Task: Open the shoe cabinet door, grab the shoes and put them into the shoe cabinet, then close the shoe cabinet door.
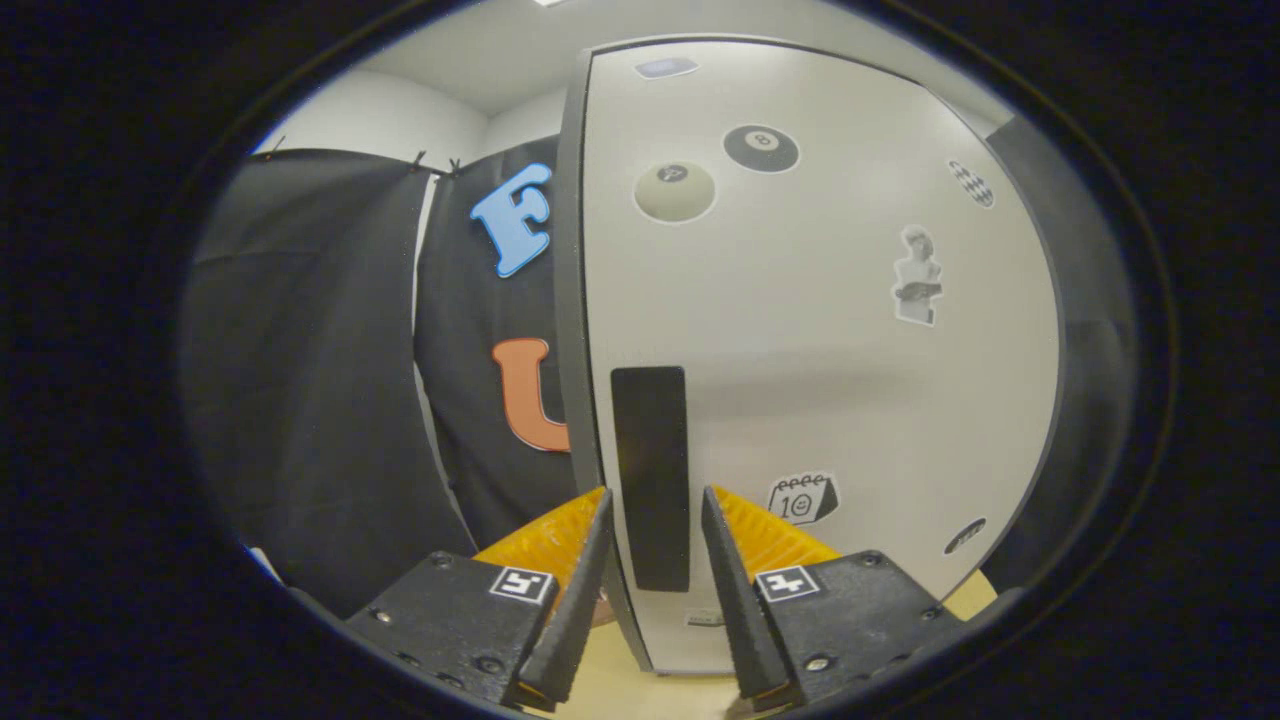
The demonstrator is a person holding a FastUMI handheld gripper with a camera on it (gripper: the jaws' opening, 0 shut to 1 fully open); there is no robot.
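Note:
The shoe cabinet's white door stands right in front of me, covered with several stickers. A tall black handle runs down the door near its left edge. My gripper is open, and the lower part of the handle sits between its two fingers. The left finger reaches past the door's dark left edge, the right finger lies over the door face. Whether the fingers touch the handle is unclear. I cannot tell if the door is fully closed.
Black booth cloth hangs to the left of the cabinet, with a white wall above it. A light wooden surface lies under the cabinet and the fingers. A dark panel borders the door on the right.

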